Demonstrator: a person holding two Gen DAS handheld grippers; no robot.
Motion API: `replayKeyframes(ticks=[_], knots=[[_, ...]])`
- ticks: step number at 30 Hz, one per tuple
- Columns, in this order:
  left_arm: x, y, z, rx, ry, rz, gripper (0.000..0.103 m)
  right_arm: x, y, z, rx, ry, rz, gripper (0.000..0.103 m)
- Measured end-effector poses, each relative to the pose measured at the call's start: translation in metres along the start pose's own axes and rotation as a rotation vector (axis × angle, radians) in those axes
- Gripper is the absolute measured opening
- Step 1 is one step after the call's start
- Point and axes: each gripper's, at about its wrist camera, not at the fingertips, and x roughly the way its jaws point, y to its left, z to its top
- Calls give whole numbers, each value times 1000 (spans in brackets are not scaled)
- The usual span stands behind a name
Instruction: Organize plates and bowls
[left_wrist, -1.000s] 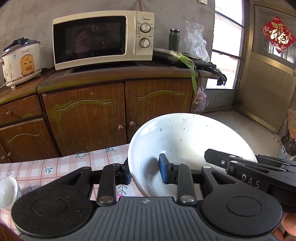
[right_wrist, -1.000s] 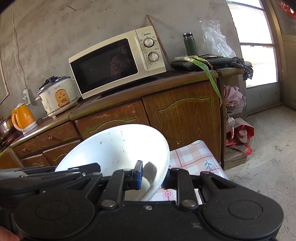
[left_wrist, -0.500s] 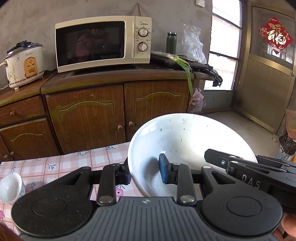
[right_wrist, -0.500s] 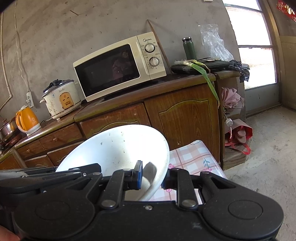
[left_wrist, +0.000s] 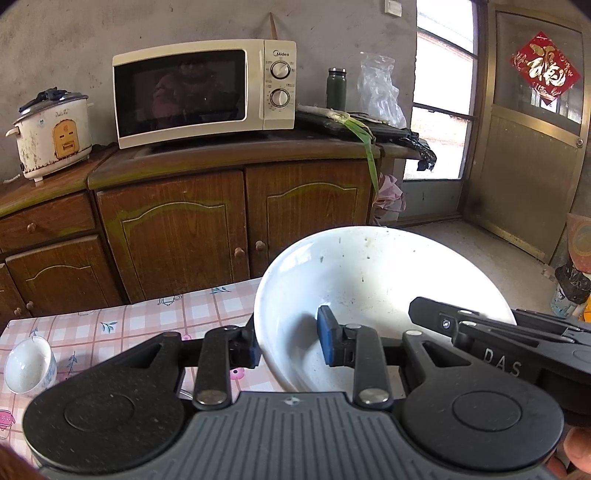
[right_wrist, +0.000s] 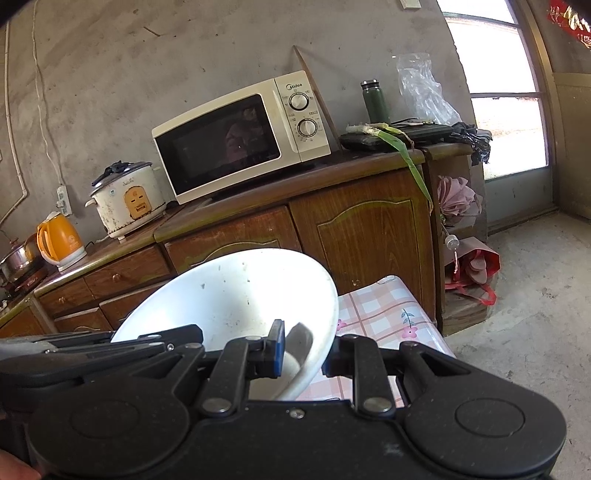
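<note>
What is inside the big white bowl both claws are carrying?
The big white bowl holds no food, only dark specks and one pad of each claw; its lowest part is hidden behind the left claw.

Black left gripper (left_wrist: 290, 345), blue-padded fingers (left_wrist: 326, 334), silver pivot screws, ribbed grey base, "DAS" lettering

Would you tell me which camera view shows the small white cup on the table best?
The left wrist view: the small white cup stands in plain sight on the checked tablecloth, at the left edge. The right wrist view does not show it.

Home kitchen; microwave (left_wrist: 205, 90), rice cooker (left_wrist: 53, 134), kettle (right_wrist: 61, 240) on wooden cabinets (left_wrist: 229, 218).
</note>
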Motion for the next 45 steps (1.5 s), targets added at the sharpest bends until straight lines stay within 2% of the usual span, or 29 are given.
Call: replayKeyframes(ticks=[22, 45], knots=[[-29, -11, -18, 14, -24, 4, 30, -35, 5, -12, -7, -12, 2, 25], [-41, -7, -35, 23, -29, 3, 30, -50, 11, -27, -10, -8, 9, 25]])
